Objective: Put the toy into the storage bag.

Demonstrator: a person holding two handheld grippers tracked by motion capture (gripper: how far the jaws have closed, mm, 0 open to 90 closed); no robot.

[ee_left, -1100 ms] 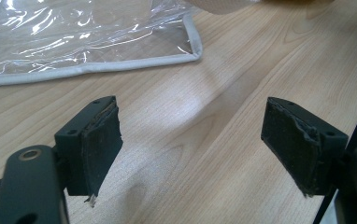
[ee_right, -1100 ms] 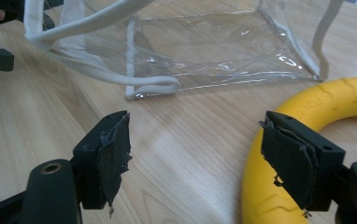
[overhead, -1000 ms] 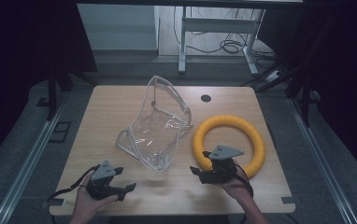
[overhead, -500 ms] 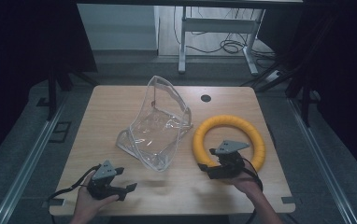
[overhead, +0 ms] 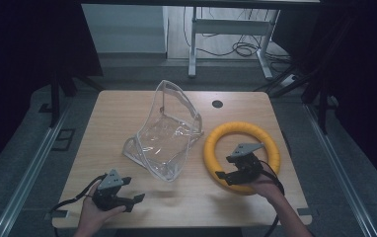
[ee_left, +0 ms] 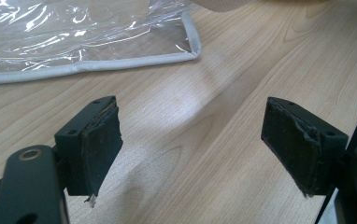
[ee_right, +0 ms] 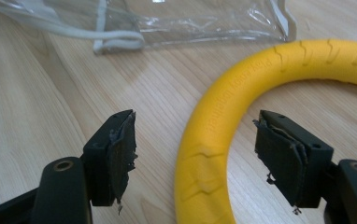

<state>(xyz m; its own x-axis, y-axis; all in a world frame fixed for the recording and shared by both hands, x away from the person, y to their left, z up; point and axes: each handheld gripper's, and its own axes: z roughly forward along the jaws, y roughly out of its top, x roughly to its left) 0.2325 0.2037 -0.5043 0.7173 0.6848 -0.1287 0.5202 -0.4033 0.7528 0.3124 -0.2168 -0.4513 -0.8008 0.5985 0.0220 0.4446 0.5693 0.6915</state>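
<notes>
A left gripper (overhead: pixel 130 198) rests low at the near edge of a wooden table (overhead: pixel 112 123), jaws spread wide over bare wood. To its right, the right gripper (ee_right: pixel 195 154) holds its jaws apart astride the near rim of a yellow ring (overhead: pixel 241 131). Farther back, mid-table, stands a clear plastic bag (overhead: pixel 164 136).

dim overhead view; glare on clear plastic bag (ee_left: pixel 74 32).
</notes>
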